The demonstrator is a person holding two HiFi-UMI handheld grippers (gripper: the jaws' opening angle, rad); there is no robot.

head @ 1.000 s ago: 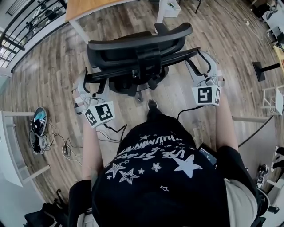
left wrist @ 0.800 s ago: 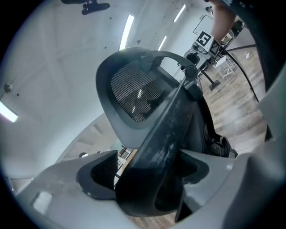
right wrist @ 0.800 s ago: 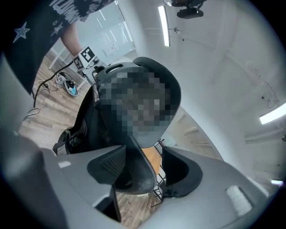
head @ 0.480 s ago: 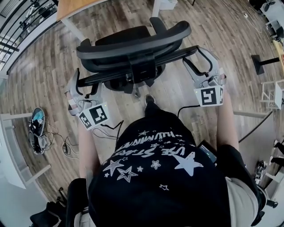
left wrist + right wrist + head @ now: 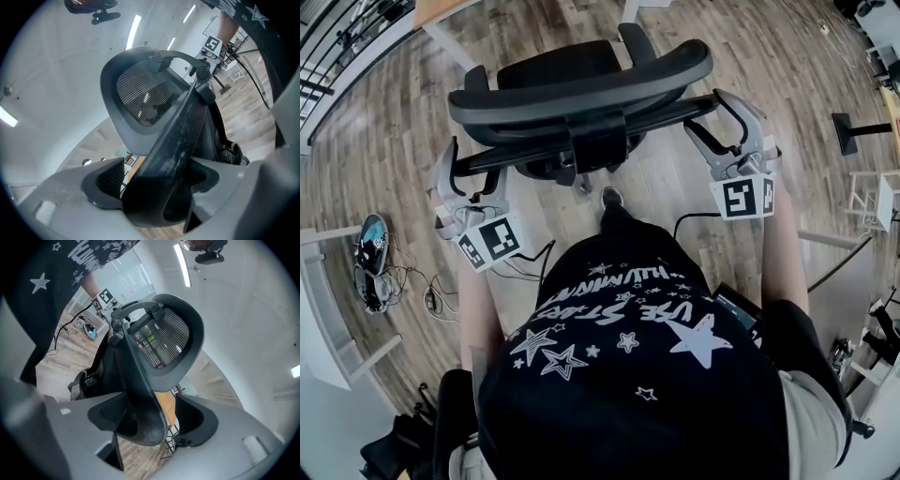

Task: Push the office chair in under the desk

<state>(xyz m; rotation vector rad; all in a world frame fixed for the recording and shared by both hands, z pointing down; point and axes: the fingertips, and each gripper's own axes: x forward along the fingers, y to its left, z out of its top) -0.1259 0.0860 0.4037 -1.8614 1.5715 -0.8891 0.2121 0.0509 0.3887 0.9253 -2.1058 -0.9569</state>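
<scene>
the right gripper is holding its jaws wide apart, and they have just been opening. the black back bar of the office chair is sitting between them. it is lying close against one dark pad and leaving a gap by the other pad. an orange-brown board is peeking through that gap. a person's black shirt with white stars is filling the top left corner. the wood floor is showing below it.

Head view: steeply down, office chair at 12 o'clock. Both gripper views: close, upward, sharing its headrest.
</scene>
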